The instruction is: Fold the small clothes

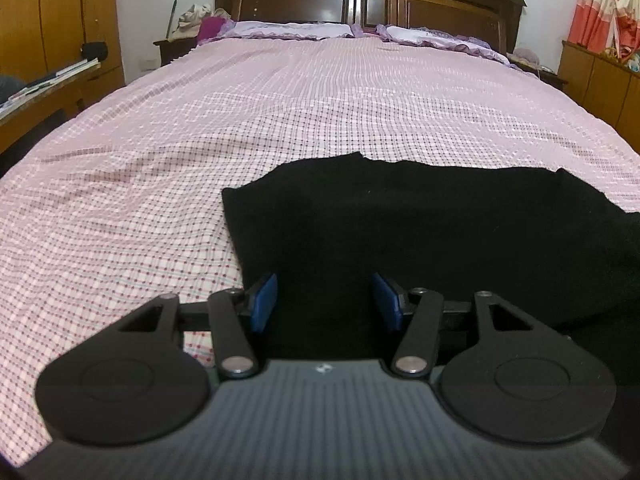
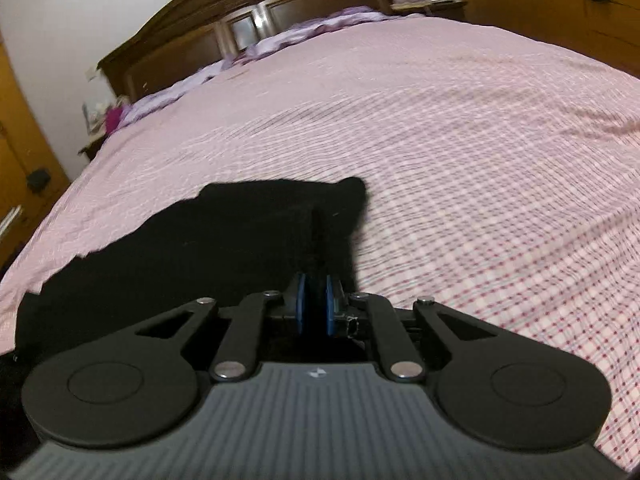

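On the near edge of the bed (image 1: 280, 120), the black garment (image 1: 420, 220) lies flat while the right gripper (image 2: 314, 306) pinches its right side and the left gripper (image 1: 325, 300) hovers wide open, so a fold seems begun and next needs the left to clamp.

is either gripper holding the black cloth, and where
The right gripper is shut on the black cloth near its right edge. The left gripper is open, holding nothing.

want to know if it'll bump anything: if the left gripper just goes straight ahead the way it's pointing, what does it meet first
Most likely the black garment: the open left gripper already has it spread between and ahead of its fingers. Beyond that lies only the pink checked bedspread, though height above the cloth is unclear.
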{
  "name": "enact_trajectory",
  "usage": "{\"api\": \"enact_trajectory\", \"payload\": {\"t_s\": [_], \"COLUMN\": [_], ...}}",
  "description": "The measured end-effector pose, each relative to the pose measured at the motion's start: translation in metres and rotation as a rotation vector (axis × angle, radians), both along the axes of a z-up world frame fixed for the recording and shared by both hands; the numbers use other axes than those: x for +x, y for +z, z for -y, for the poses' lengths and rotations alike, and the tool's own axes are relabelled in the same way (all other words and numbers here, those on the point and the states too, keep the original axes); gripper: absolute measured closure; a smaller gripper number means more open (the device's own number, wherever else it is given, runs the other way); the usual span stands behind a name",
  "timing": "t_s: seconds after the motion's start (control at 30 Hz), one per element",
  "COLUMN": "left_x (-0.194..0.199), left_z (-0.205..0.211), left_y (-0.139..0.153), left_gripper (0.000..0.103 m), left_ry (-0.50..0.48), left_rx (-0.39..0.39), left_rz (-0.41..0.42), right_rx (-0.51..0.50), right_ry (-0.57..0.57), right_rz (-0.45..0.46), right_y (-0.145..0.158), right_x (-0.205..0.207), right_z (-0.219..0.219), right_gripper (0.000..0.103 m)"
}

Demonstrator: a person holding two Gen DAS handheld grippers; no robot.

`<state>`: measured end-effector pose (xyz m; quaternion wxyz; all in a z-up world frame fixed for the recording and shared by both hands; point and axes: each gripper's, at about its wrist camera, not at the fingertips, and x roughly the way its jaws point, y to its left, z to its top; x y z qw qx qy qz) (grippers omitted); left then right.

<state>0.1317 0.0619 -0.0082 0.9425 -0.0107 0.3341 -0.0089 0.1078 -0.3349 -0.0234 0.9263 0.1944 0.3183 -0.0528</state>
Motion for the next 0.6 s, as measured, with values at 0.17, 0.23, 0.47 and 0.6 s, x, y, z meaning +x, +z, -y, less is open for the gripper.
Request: {"api": "enact_trajectory", "payload": {"t_s": [0.17, 0.23, 0.47, 0.6], "left_x": [-0.005, -0.011, -0.039, -0.057], "left_z": [0.001, 0.0, -0.015, -0.025], "left_y": [0.004, 0.007, 0.02, 0.022], "left_gripper": [0.047, 0.047, 0.049, 0.049], "left_ry": [0.002, -0.002, 0.004, 0.012], "left_rx": [0.014, 0.017, -0.001, -0.021], "left_rz": [0.004, 0.002, -0.028, -0.059], "right_rx": [0.027, 0.045, 0.078, 0.14], "right_ry": [0.003, 0.007, 0.069, 0.115], "right_rz": [0.011, 0.022, 0.079, 0.094], "right_y": [-0.004, 0.002, 0.037, 0.042], "right_x": [-0.004, -0.009, -0.055, -0.084], "right_z": [0.007, 0.007, -0.013, -0.019], "right_gripper": [0.092, 0.091, 0.052, 0.038]}}
